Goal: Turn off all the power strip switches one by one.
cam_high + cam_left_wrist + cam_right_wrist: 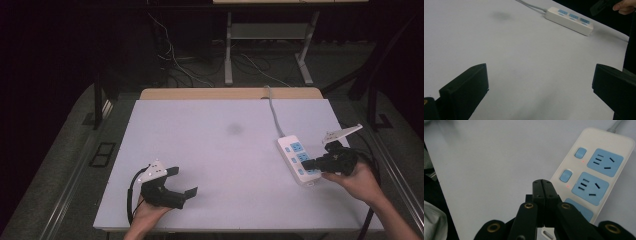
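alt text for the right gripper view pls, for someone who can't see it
The right gripper points its two black jaws, shut together with nothing between them, at a white power strip with blue sockets lying on a pale table. Two small red lights glow beside the strip's blue switches.

White table top (220, 165), dark smudge (234, 129) mid-table; cables (175, 60) on floor behind.

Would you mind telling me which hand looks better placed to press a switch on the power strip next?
The right. Its claw is shut and poised over the power strip, tips near the blue switches. The left claw sits open, far across the table.
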The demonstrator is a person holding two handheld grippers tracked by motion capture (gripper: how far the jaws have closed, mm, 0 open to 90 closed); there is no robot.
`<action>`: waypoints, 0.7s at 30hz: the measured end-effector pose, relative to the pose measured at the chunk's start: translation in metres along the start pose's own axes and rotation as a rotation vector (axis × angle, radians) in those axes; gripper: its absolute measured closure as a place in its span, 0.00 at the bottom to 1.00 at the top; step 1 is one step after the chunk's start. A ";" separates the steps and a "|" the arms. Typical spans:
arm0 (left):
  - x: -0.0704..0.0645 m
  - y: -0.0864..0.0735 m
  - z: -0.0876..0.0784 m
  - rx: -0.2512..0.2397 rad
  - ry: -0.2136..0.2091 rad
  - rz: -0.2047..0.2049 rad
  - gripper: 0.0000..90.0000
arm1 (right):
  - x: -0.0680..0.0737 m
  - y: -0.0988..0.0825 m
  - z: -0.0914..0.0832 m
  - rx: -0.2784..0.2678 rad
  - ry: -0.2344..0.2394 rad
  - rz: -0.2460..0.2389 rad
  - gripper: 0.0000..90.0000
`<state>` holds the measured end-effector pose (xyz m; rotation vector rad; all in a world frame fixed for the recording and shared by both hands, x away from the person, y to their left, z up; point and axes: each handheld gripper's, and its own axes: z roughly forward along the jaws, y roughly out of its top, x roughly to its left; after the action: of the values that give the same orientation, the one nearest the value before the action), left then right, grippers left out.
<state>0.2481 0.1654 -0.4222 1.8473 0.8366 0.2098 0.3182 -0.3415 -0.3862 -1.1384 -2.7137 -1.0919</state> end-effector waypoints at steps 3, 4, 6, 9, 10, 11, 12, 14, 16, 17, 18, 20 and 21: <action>0.000 0.000 0.000 0.002 0.000 0.001 0.00 | -0.001 -0.001 0.003 0.007 -0.001 0.007 1.00; 0.000 0.000 0.000 0.002 0.001 0.001 0.00 | -0.003 -0.002 0.005 0.012 -0.006 0.013 1.00; 0.000 0.000 0.000 0.002 0.001 0.000 0.00 | -0.004 -0.003 0.007 0.012 -0.010 0.019 1.00; 0.000 0.000 0.000 0.002 0.001 0.001 0.00 | -0.006 -0.003 0.008 0.015 -0.018 0.019 1.00; 0.000 0.000 0.000 0.002 0.001 0.001 0.00 | -0.006 -0.003 0.009 0.013 -0.018 0.021 1.00; 0.000 0.000 0.001 0.003 0.001 0.003 0.00 | -0.006 -0.003 0.009 0.011 -0.018 0.023 1.00; 0.000 0.000 0.001 0.004 0.001 0.003 0.00 | -0.006 -0.003 0.009 0.011 -0.019 0.024 1.00; 0.000 0.000 0.001 0.003 0.000 0.003 0.00 | -0.007 -0.002 0.010 0.013 -0.023 0.023 1.00; 0.000 0.000 0.000 0.003 0.001 0.002 0.00 | -0.007 -0.002 0.011 0.018 -0.025 0.023 1.00; 0.000 0.000 0.000 0.003 0.001 0.002 0.00 | -0.007 -0.002 0.012 0.021 -0.027 0.025 1.00; 0.000 0.000 0.000 0.003 0.001 0.002 0.00 | -0.007 -0.003 0.013 0.023 -0.028 0.026 1.00; 0.000 0.000 0.000 0.004 0.000 0.002 0.00 | -0.007 -0.003 0.013 0.024 -0.030 0.026 1.00; 0.000 0.000 0.000 0.003 0.001 0.002 0.00 | -0.007 -0.003 0.014 0.025 -0.030 0.028 1.00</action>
<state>0.2483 0.1654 -0.4225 1.8509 0.8362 0.2114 0.3254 -0.3391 -0.4007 -1.1951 -2.7163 -1.0429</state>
